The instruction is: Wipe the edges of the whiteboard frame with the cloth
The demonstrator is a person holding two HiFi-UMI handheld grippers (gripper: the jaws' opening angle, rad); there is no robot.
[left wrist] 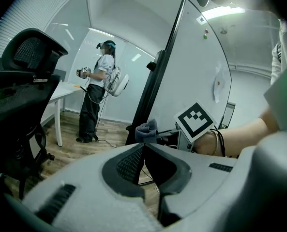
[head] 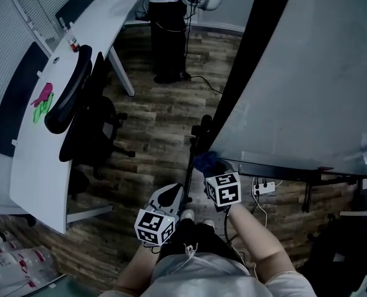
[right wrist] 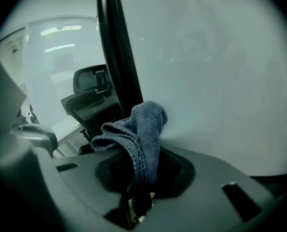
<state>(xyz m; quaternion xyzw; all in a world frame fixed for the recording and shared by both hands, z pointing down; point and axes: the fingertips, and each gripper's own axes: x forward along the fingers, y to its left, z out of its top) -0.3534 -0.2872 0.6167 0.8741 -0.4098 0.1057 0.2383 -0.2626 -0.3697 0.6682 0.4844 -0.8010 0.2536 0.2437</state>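
Observation:
The whiteboard (head: 313, 73) stands on the right, its black frame edge (head: 245, 60) running down to the lower left corner. My right gripper (head: 208, 166) is shut on a blue cloth (head: 205, 161) right at that corner. In the right gripper view the cloth (right wrist: 143, 129) bunches up out of the jaws and rests against the frame edge (right wrist: 116, 47). My left gripper (head: 180, 193) hangs just below and left of it, shut with nothing in it. From the left gripper view (left wrist: 143, 146) the cloth (left wrist: 145, 129) shows beside the frame (left wrist: 155, 81).
A black office chair (head: 78, 110) stands left of the board beside a long white desk (head: 53, 141). Another person (head: 164, 30) stands at the far end. A power strip with cables (head: 263, 189) lies on the wooden floor under the board's tray (head: 282, 169).

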